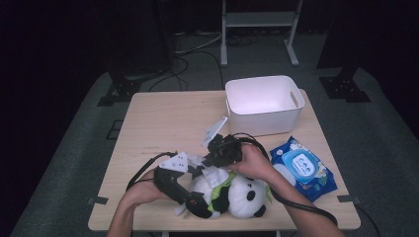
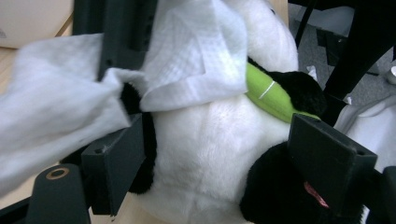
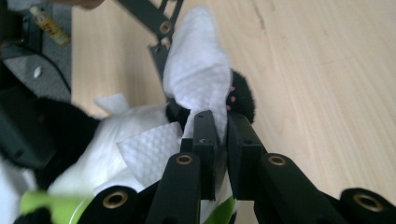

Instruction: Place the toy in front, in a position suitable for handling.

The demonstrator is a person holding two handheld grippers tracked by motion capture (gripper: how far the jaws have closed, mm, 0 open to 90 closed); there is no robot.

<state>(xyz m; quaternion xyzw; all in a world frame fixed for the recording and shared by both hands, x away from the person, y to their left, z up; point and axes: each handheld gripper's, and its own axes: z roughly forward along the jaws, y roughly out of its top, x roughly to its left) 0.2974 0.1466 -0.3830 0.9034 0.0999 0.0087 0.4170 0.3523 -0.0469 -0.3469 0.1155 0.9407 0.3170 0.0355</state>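
Note:
A black-and-white panda plush (image 1: 242, 195) with a green scarf (image 2: 271, 95) lies near the table's front edge. My left gripper (image 1: 193, 202) has its jaws spread wide around the panda's body (image 2: 205, 140), pads pressed into the fur on both sides. A white wet wipe (image 1: 213, 174) is draped over the plush. My right gripper (image 1: 211, 164) is shut on that wipe (image 3: 198, 74), pinching it just above the panda's black paw (image 3: 243, 95). In the left gripper view the wipe (image 2: 196, 56) hangs across the panda's upper body and partly hides it.
A white plastic bin (image 1: 291, 116) stands at the back right of the wooden table (image 1: 163, 118). A blue pack of wet wipes (image 1: 301, 168) lies to the right of the panda. Black cables trail from both grippers.

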